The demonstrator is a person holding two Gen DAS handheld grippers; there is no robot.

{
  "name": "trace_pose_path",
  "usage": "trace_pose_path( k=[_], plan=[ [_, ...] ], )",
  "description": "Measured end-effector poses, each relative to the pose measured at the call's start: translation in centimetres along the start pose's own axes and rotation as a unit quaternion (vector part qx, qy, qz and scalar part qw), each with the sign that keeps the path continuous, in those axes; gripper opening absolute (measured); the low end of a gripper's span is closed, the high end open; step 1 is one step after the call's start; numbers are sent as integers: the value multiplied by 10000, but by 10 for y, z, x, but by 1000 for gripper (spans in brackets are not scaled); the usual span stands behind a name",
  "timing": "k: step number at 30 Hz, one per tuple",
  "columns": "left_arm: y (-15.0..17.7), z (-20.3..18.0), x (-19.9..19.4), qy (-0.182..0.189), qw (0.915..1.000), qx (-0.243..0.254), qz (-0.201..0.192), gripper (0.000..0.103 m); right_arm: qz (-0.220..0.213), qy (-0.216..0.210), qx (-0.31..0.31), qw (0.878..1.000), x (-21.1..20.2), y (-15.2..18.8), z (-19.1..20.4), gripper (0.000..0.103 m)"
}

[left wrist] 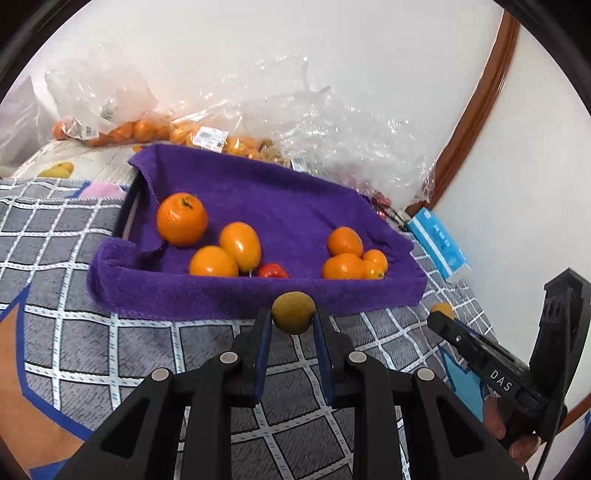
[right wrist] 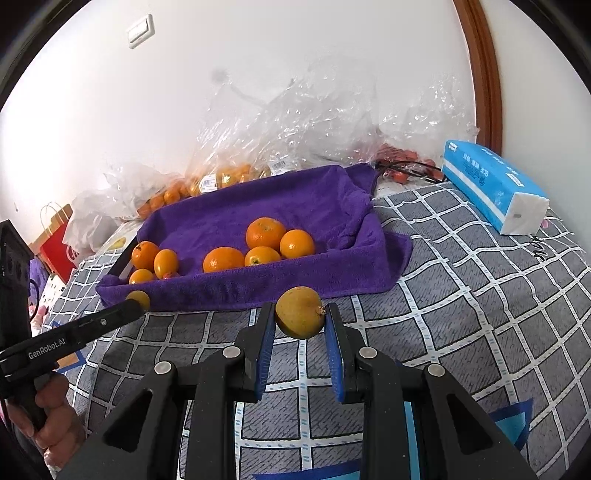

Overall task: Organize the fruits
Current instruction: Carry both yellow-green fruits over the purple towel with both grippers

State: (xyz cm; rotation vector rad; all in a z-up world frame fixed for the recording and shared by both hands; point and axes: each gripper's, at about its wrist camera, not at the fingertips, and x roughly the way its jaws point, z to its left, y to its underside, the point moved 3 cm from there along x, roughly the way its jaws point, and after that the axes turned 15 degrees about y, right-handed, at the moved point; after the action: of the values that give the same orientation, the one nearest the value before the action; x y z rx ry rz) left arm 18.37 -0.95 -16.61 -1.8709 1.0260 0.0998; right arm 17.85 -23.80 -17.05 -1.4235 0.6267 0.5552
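Blue rubber pads line both pairs of jaws, and each pair is closed on one small yellowish-brown round fruit: our left gripper (left wrist: 293, 314) pinches a dull fruit (left wrist: 293, 313) by its sides at the very fingertips, and our right gripper (right wrist: 300, 314) does the same with a slightly larger one (right wrist: 300, 312) whose stem end sits against the right pad. Both are held above the grey checked bedcover (right wrist: 461, 306), just short of the near rim of the purple towel-lined tray (left wrist: 236, 291), where oranges (left wrist: 181, 218) and kumquats (left wrist: 240, 244) already lie in two loose groups with a small red fruit (left wrist: 272, 271) by the front edge. We judge the main risk to be the tip-only hold: a round, smooth fruit could squirt out if squeezed harder or tilted, then roll off across the cover. The soft raised rim could also catch a low approach, and a careless release might knock the sorted clusters together. Our left view shows the red fruit clearly and the other gripper's side, plus a hand on its handle. Our right view alone shows the whole blue tissue pack (right wrist: 493, 186), a wall switch (right wrist: 140, 31), and a red paper bag (right wrist: 55, 236) at the far left.
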Motion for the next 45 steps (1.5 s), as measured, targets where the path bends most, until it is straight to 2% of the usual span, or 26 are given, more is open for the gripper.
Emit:
trace_pose_path(
  k=[5,9,13,15,18,21,24,28,34,45],
  plan=[
    [-5,2,-11,20,9996,-72,-270,22,-61,1,24,10000,-3,0,-1,27],
    [-8,6,-18,-170,9990,-113,-409,22,-67,10,142,9999,-4,0,-4,27],
    [-11,10,-28,-298,9988,-111,-362,22,-4,-32,113,9999,-6,-2,-1,27],
    [-16,12,-36,-94,9991,-230,-334,22,17,-73,62,10000,-9,-5,3,27],
    [-26,13,-46,-88,9990,-293,-326,22,-68,-124,-73,9999,-18,-17,13,27],
    [-39,15,-51,-479,9984,-127,-273,22,-133,-106,-198,9997,-23,-32,23,27],
    [-51,22,-50,-652,9975,-103,-254,22,-188,-143,-283,9993,-25,-46,31,27],
    [-64,32,-47,-730,9969,-139,-251,22,-275,-41,-434,9987,-22,-60,39,27],
    [-84,39,-42,-895,9955,-48,-312,22,-361,-111,-465,9982,-12,-77,45,27],
    [-115,62,-33,-924,9941,-390,-417,22,-580,-174,-421,9973,4,-116,49,27]
  ],
)
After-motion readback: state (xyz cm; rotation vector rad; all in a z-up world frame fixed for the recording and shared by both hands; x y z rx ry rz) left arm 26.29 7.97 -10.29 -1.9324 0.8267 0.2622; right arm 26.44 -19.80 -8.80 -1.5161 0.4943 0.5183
